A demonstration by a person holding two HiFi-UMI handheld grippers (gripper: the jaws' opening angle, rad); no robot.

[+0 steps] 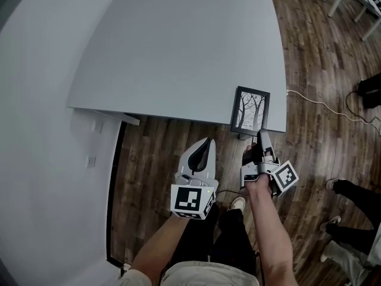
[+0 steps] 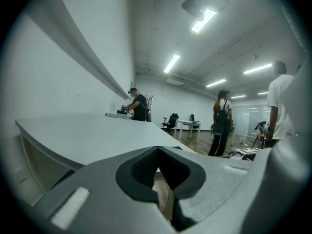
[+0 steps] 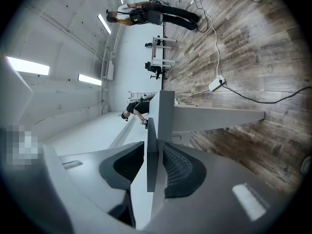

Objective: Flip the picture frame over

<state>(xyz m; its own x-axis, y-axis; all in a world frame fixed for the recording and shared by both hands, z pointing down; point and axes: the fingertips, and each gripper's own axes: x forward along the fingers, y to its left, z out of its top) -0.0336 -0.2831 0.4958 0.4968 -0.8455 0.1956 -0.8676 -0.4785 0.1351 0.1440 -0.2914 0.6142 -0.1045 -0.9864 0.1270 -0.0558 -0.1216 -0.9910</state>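
Black-edged, the picture frame (image 1: 250, 110) lies face up at the near right corner of the grey tabletop (image 1: 178, 52). My right gripper (image 1: 262, 137) has its jaws half open around the frame's near edge, not clamping it. My left gripper (image 1: 206, 143) hangs closed and empty, short of the tabletop.

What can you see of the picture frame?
The picture frame is a black rectangle around a pale print of bare trees. It lies flat, picture up, on the grey table at its near right corner, one end at the edge. The right claw has its jaws parted around that end; the right gripper view shows it edge-on, a thin dark slab.
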